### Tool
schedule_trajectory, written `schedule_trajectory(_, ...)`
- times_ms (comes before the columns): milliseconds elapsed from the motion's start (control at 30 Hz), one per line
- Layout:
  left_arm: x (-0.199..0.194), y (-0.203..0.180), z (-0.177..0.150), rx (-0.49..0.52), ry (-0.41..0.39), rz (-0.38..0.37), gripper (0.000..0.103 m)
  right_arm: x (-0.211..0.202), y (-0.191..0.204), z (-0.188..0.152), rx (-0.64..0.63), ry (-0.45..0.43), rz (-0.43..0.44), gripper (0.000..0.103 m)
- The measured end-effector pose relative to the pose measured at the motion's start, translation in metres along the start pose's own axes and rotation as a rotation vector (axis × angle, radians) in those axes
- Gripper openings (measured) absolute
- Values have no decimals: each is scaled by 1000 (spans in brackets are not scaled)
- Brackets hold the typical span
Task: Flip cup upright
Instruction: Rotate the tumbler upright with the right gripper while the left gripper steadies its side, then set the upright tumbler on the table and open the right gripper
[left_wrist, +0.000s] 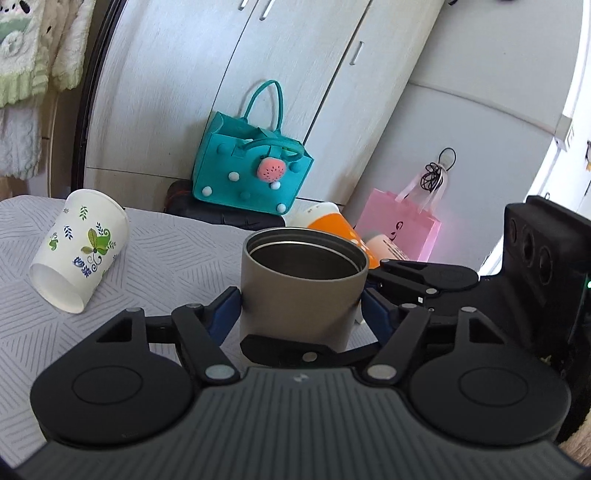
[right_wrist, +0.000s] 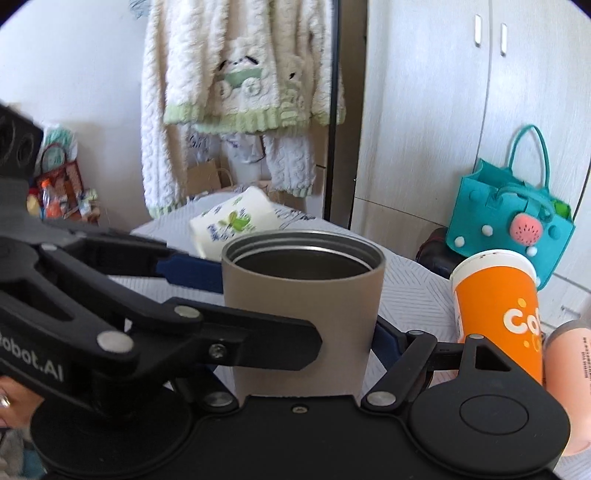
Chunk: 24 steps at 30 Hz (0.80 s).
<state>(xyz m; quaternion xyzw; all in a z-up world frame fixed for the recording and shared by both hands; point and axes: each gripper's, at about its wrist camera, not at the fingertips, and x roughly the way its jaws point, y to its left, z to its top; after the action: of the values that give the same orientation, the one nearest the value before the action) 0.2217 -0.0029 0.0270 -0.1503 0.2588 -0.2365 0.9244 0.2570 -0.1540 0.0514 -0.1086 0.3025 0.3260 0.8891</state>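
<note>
In the left wrist view, the grey metal cup (left_wrist: 303, 284) stands upright at the center, its open mouth up, on the grey patterned counter (left_wrist: 166, 251). The left gripper (left_wrist: 301, 306) pinches it: the blue pads of its fingers (left_wrist: 223, 308) press the cup wall at 9 and 3 o'clock. A finger of the right gripper (left_wrist: 288, 352) lies across the foot of the cup at 6 o'clock. A white paper cup (left_wrist: 81, 254) with leaf prints lies on its side at 9 o'clock, well apart. A teal bag (left_wrist: 251, 173) stands at 12 o'clock, a pink bag (left_wrist: 400, 225) at 2 o'clock.

In the right wrist view, the metal cup (right_wrist: 302, 310) is again upright at the center. The right gripper (right_wrist: 306, 345) holds it between its fingers (right_wrist: 386, 338); the left gripper's arm (right_wrist: 229, 339) crosses in front from 9 o'clock. An orange cup (right_wrist: 498, 314) stands at 3 o'clock, the paper cup (right_wrist: 234, 223) behind at 11 o'clock.
</note>
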Motion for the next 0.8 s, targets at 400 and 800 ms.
schedule_trajectory(400, 20, 14, 16, 128, -58, 16, 70, 28, -10, 7, -11, -132, -44, 81)
schedule_trajectory(800, 20, 7, 9, 157, -31, 16, 71, 25, -7, -4, -77, -128, -66, 82)
